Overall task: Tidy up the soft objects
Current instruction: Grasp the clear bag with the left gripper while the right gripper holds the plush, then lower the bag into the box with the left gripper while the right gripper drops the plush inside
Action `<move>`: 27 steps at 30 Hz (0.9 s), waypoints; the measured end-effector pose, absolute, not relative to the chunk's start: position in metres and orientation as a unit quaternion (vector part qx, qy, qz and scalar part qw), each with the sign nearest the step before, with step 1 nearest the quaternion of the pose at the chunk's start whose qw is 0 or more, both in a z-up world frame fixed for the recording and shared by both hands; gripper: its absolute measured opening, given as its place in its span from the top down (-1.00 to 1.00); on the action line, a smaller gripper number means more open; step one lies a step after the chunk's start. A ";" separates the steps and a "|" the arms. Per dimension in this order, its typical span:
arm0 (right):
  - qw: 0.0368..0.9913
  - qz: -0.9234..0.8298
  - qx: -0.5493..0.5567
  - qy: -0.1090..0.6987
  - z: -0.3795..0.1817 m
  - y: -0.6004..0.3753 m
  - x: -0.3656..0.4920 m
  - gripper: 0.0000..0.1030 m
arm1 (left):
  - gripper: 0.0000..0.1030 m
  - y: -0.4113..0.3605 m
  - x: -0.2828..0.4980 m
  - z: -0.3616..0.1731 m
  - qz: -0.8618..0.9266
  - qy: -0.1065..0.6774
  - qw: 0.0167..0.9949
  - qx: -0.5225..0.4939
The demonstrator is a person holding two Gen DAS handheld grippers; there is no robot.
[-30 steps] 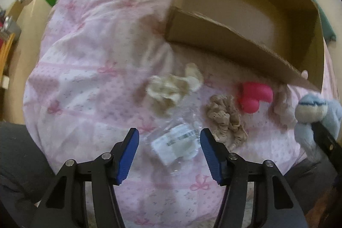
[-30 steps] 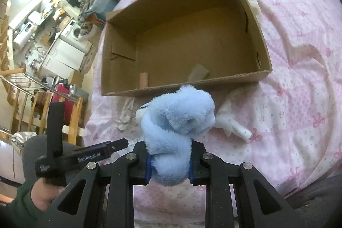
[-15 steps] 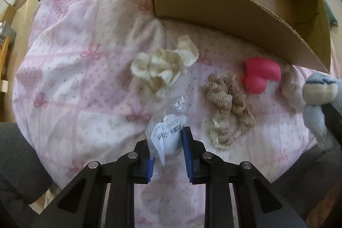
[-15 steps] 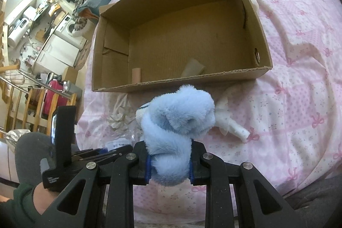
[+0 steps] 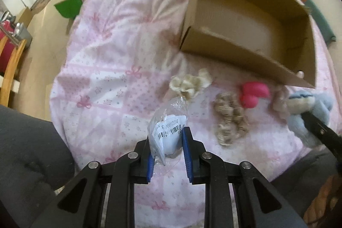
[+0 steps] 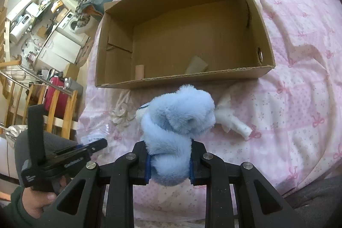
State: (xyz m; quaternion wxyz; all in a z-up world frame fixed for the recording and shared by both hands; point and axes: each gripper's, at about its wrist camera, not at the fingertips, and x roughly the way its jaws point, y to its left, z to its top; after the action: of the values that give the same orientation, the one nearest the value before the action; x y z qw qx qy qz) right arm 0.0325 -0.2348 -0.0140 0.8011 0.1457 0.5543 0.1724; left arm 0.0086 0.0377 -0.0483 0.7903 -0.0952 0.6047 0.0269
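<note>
While steeply downturned, both grippers' jaws pinching: left plastic packet, right blue plush.

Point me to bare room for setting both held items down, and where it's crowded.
Most room is the cardboard box floor: bare except a small cardboard tube and a paper scrap by the near wall. The pink quilt left of the cream scrunchie is bare too. Crowded: the strip before the box, with the beige scrunchie and pink toy.

box on quilt | 3 scrunchies before box
</note>
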 end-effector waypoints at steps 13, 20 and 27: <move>0.838 0.166 0.159 0.494 0.046 -0.260 0.028 0.48 | 0.59 0.021 0.027 0.027 -0.003 0.544 0.836 -0.076; 0.851 0.164 0.150 0.476 0.067 -0.264 0.052 0.48 | 0.59 0.013 0.064 0.050 -0.013 0.519 0.853 -0.062; 0.855 0.165 0.140 0.472 0.053 -0.251 0.077 0.47 | 0.59 -0.004 0.098 0.038 -0.022 0.513 0.857 -0.038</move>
State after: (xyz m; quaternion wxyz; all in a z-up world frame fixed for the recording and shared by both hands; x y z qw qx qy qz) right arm 0.0770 -0.2513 0.0529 0.8546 0.1398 0.4720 0.1651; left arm 0.0980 -0.0036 0.0382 0.8574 -0.0383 0.5127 -0.0218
